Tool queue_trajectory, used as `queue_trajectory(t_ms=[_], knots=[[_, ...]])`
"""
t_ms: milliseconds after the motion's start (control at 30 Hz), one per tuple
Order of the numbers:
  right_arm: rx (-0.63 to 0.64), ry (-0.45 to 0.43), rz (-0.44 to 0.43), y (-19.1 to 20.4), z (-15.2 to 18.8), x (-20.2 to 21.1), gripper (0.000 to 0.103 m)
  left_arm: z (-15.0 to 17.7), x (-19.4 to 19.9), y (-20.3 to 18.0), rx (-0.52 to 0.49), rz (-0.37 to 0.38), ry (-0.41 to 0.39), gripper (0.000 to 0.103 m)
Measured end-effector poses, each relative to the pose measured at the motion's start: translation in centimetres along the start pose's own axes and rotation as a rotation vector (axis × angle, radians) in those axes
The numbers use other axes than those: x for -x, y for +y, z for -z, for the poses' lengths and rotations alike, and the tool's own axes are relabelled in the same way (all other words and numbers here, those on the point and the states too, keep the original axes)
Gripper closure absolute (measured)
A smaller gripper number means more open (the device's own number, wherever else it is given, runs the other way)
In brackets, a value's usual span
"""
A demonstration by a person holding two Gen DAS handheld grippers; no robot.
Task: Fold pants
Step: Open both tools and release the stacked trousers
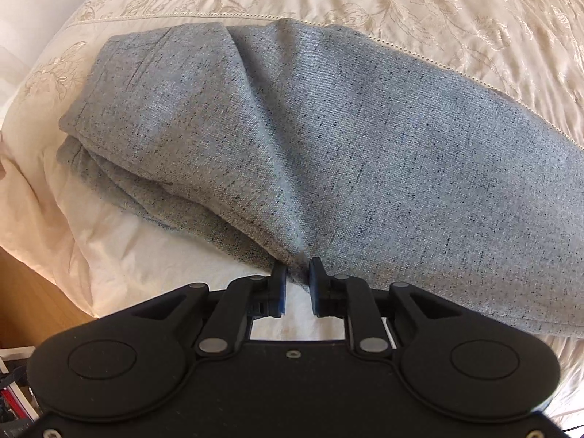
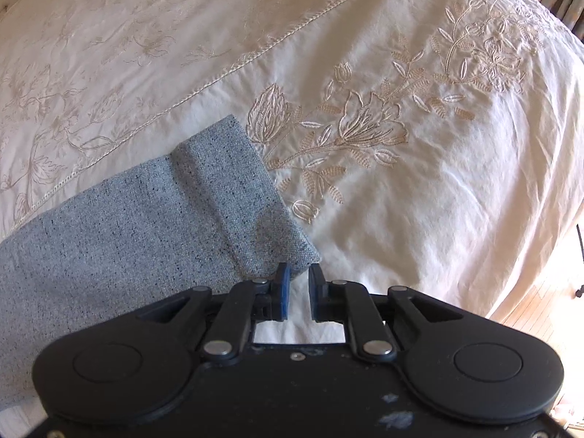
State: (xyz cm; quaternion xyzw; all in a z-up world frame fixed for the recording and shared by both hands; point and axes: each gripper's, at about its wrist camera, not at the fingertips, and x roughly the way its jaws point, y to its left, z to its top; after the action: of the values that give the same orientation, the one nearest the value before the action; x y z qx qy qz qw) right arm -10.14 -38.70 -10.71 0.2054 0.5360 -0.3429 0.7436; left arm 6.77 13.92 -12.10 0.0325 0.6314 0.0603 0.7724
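Pants (image 1: 292,138) of grey-blue speckled woven cloth lie on a bed, spread over a cream bedspread (image 2: 419,189) embroidered with beige flowers and a corded border; the waist end sits in loose stacked layers at the far left of the left wrist view, while the cuffed leg end (image 2: 233,197) reaches toward the right wrist view. The left tool (image 1: 297,281) stands narrowly parted with a ridge of cloth rising right at its tips, though whether the pads actually pinch that ridge cannot be told. The right tool (image 2: 299,284) is likewise narrowly parted, its left pad touching the near corner of the cuff, with white sheet visible in the gap, so it appears to hold nothing. The main risk, as I judge it, is an uneven pick-up: the right tool may close on only the top layer of the cuff corner, or miss it altogether, so the leg would twist or peel apart when lifted. The left tool's bite on a mere wrinkle could slip, dragging cloth into a bunch. The soft bedspread might also be caught along with the pants, and the already loose layers at the waist could slide askew.
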Motion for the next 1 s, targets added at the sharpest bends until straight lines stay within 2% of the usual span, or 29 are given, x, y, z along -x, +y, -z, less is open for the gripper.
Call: queue_trajectory(t_ms=[167,300,533,800,1000], knots=[[0.031,-0.077,-0.020,0.2,-1.2,2.2,0.089,1.3,0.5,1.4,0.057,-0.059,0.005,0.078],[0.097,-0.133,-0.074,1.6,-2.2,3.8,0.089,2.5,1.3,3.0,0.124,-0.069,-0.011,0.078],[0.196,-0.139,-0.196,5.4,-2.6,4.4,0.089,2.8,2.7,5.8,0.234,-0.084,-0.038,0.078],[0.261,-0.104,-0.273,10.6,0.5,5.3,0.088,1.1,3.8,9.7,0.244,-0.112,-0.091,0.078],[0.283,-0.086,-0.307,16.8,5.6,7.2,0.087,-2.2,2.6,14.4,0.207,-0.088,-0.121,0.078]])
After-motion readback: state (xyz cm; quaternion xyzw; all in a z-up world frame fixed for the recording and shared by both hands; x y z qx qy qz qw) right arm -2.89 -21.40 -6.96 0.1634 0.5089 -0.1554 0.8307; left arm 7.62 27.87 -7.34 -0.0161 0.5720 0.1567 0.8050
